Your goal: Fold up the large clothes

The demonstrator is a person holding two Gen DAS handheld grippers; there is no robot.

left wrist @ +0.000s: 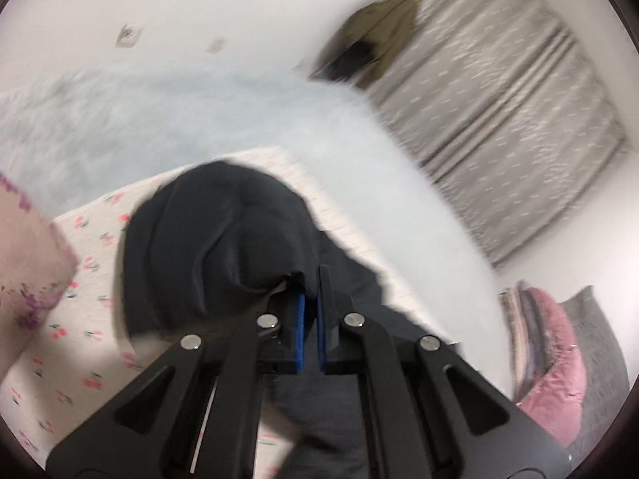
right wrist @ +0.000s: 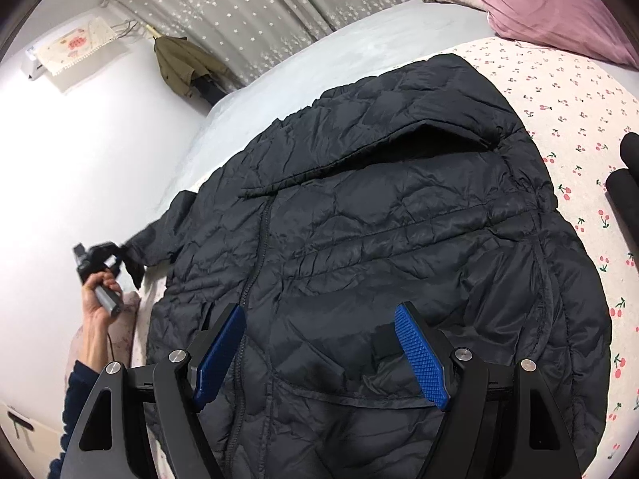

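One black coat (right wrist: 379,239) lies flat on the cherry sheet (right wrist: 559,92) of the bed. The left gripper (left wrist: 310,299) is pinched tight on the sleeve end (right wrist: 137,253), out past the bed's edge. The right gripper (right wrist: 319,353) hangs wide open over the coat's front, holding nothing. I think the sleeve should now go across the chest, kept flat.

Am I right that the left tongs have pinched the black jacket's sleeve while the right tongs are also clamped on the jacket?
Not quite. The right tongs stand open above the black jacket, gripping nothing, as the right wrist view shows. The left tongs are indeed shut on the sleeve.
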